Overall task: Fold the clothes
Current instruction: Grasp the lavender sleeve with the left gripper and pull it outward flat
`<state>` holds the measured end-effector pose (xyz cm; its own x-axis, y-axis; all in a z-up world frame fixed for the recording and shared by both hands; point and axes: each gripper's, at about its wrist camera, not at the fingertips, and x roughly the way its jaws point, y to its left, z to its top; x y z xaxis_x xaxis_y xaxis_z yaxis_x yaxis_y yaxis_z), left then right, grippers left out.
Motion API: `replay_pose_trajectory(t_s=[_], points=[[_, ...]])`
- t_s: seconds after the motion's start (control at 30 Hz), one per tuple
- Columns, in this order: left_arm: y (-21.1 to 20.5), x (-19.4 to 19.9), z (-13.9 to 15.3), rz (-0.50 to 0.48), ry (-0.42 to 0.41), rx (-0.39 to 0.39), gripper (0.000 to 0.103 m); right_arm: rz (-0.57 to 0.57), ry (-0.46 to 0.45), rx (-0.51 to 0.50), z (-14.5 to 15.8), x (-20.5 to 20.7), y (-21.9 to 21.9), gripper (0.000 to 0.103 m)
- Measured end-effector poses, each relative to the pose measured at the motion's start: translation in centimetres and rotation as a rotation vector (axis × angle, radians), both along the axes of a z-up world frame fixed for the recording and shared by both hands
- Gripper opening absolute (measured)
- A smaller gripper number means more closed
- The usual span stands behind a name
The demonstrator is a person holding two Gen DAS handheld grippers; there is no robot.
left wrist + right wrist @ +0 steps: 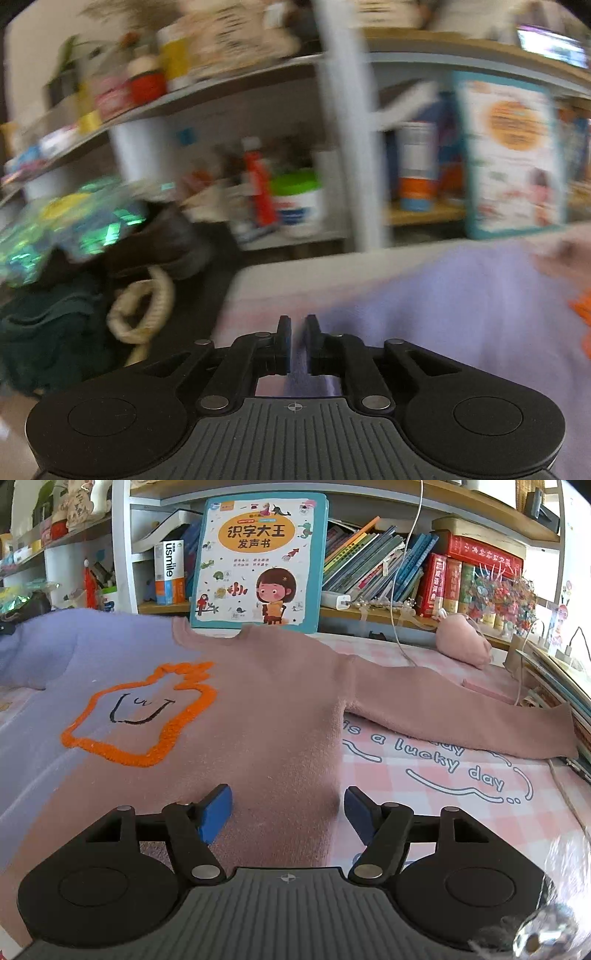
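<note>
A knit sweater (266, 709), lavender on its left half and pink on its right, lies flat on the pink checked tablecloth (443, 794), with an orange outlined figure (144, 716) on the chest. Its pink sleeve (461, 709) stretches out to the right. My right gripper (288, 808) hovers open over the pink lower body, near the side edge. In the blurred left wrist view, my left gripper (298, 339) is shut on lavender cloth of the sweater (461, 295), which shows in the narrow slit between the pads.
A big children's book (258, 561) leans on the shelf behind the collar. A pink pouch (463, 642) and a white cable (402, 642) lie at the back right, and stacked books (554, 679) line the right edge. Left of the table are a rope-handled basket (144, 310) and dark green cloth (48, 332).
</note>
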<state>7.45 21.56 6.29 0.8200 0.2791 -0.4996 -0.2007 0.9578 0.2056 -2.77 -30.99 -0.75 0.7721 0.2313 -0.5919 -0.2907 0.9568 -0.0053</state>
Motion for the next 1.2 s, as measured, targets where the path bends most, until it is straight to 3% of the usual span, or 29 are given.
replay_pose_trajectory(t_s=[0.1, 0.23, 0.37, 0.43, 0.53, 0.67, 0.8, 0.97, 1.1, 1.2], points=[[1.0, -1.1, 0.2, 0.065, -0.043, -0.006, 0.016, 0.001, 0.000, -0.006, 0.0, 0.0, 0.1, 0.065], [-0.5, -3.4, -0.4, -0.047, -0.045, -0.057, 0.016, 0.003, 0.005, -0.009, 0.0, 0.2, 0.1, 0.068], [-3.8, -4.3, -2.7, -0.156, 0.045, -0.025, 0.017, 0.001, 0.009, -0.008, 0.0, 0.3, 0.1, 0.068], [-4.4, -4.6, -3.6, -0.160, 0.058, -0.024, 0.020, -0.001, 0.005, -0.016, 0.0, 0.2, 0.3, 0.068], [-3.3, -5.2, -4.2, -0.073, 0.033, -0.023, 0.037, -0.003, -0.005, -0.023, -0.1, -0.1, 0.3, 0.068], [0.8, -5.0, -4.4, 0.088, 0.013, -0.031, 0.038, -0.006, 0.003, -0.004, -0.1, -0.1, 0.0, 0.068], [5.3, -3.3, -5.2, 0.199, 0.047, -0.080, 0.037, -0.007, 0.006, 0.000, -0.1, 0.0, 0.1, 0.068], [7.4, -0.8, -6.7, 0.231, 0.115, -0.156, 0.038, -0.016, 0.006, 0.002, -0.1, -0.1, 0.1, 0.068], [8.1, -0.4, -6.8, 0.255, 0.096, -0.226, 0.037, -0.015, 0.007, 0.001, -0.1, -0.1, 0.1, 0.068], [7.9, -1.6, -6.4, 0.255, 0.061, -0.237, 0.029, -0.016, 0.005, 0.005, -0.1, -0.1, 0.1, 0.068]])
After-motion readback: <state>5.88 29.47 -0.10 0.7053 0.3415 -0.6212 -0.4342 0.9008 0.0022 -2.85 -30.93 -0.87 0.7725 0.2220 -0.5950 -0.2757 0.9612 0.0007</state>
